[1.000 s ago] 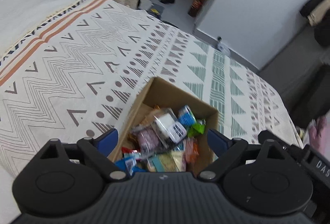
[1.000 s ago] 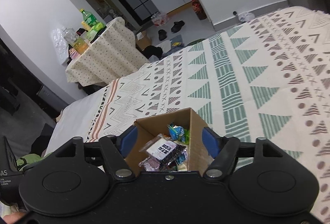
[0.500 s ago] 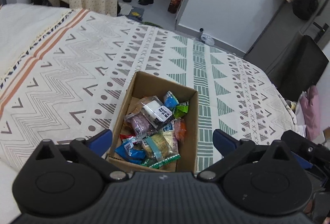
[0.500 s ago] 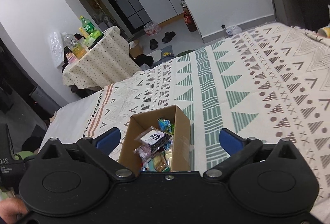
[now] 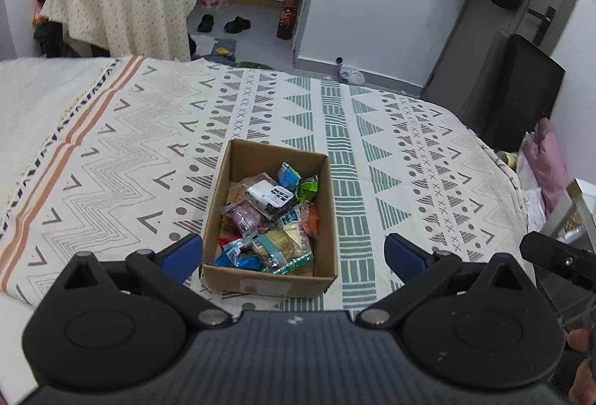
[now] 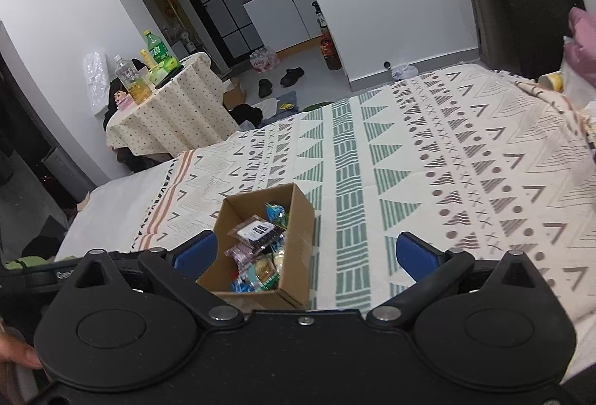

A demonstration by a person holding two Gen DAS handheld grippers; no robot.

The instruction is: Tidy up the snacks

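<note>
Cardboard box (image 5: 270, 284) of wrapped snacks (image 5: 270, 215) lower centre on patterned bedspread (image 5: 111, 163), left gripper (image 5: 292, 254) jaws spread wide, right gripper (image 6: 305, 252) jaws likewise spread, both grippers empty, draped table (image 6: 167, 118) upper left

Both your wrist cameras look steeply down over the patterned bedspread (image 5: 111, 159) from near, left one squarely, right one from the side, sharing the cardboard box (image 5: 270, 278) (image 6: 294, 256).

A patterned bedspread (image 5: 372, 129); beyond it, a cloth-draped table (image 5: 123, 6) bearing bottles (image 6: 158, 49).
</note>
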